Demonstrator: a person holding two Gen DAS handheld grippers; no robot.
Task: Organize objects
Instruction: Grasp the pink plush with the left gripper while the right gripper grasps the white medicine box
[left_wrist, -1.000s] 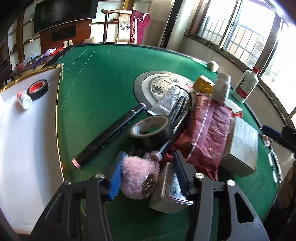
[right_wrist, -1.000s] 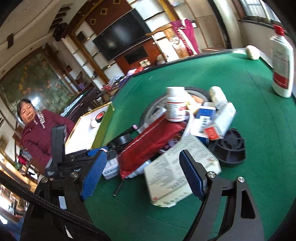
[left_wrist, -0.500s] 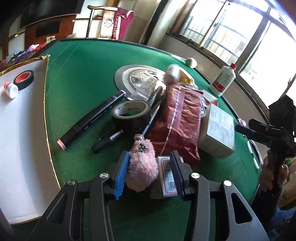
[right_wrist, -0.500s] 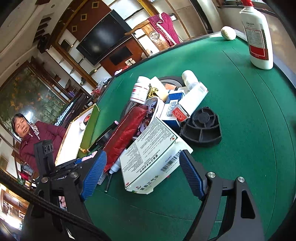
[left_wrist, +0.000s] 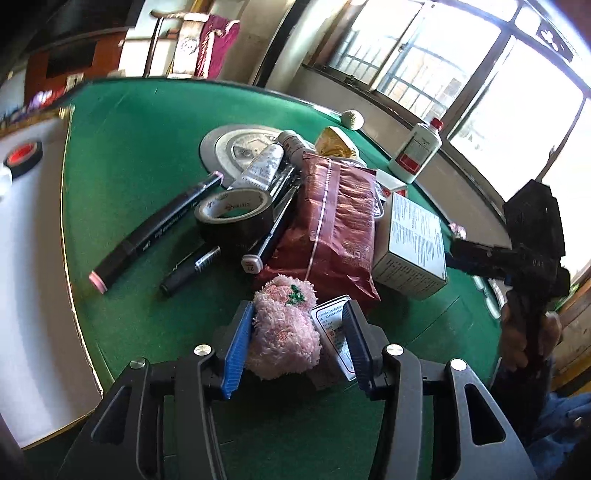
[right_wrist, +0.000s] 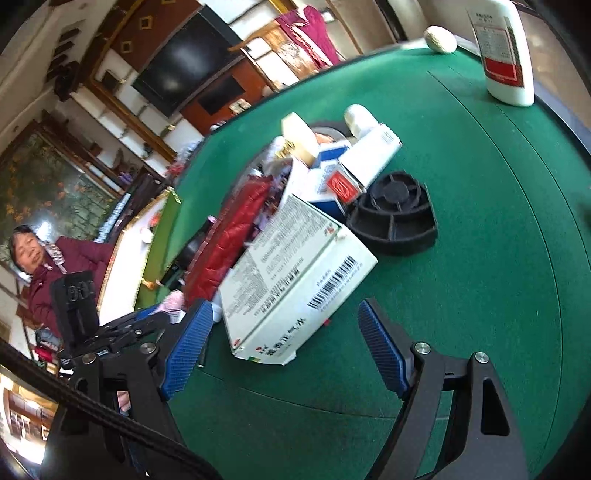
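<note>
The left gripper (left_wrist: 295, 341) has its blue pads on either side of a pink fluffy toy (left_wrist: 284, 328) and a small white packet (left_wrist: 332, 332) that sits just beside it. The left pad touches the toy's fur and the right pad lies against the packet, so the jaws look closed on the pair together. Whether the grip is firm or only a light touch is hard to judge from this angle.

The toy lies at the near edge of the heap on the green counter (left_wrist: 129, 155), directly ahead of the left gripper and between its fingers. It is a soft, shaggy lump, roughly oval, with a small green mark on top, and its long axis runs away from the camera along the fingers. It should squash easily under the pads.

Behind it are a dark red bag (left_wrist: 332, 221), a roll of black tape (left_wrist: 236, 218), a long black marker (left_wrist: 155, 232) and a white box (left_wrist: 413, 240).

The right gripper (right_wrist: 284, 354) is spread wide and holds nothing. That white box (right_wrist: 295, 280) lies just ahead of it, with the near end reaching in between the pads, its long axis angled up and away to the right. The left gripper is plainly the nearer one to the toy. A white tray (left_wrist: 33, 258) lies off to the left, well apart from the heap, and looks like a likely place to set the toy.
</note>
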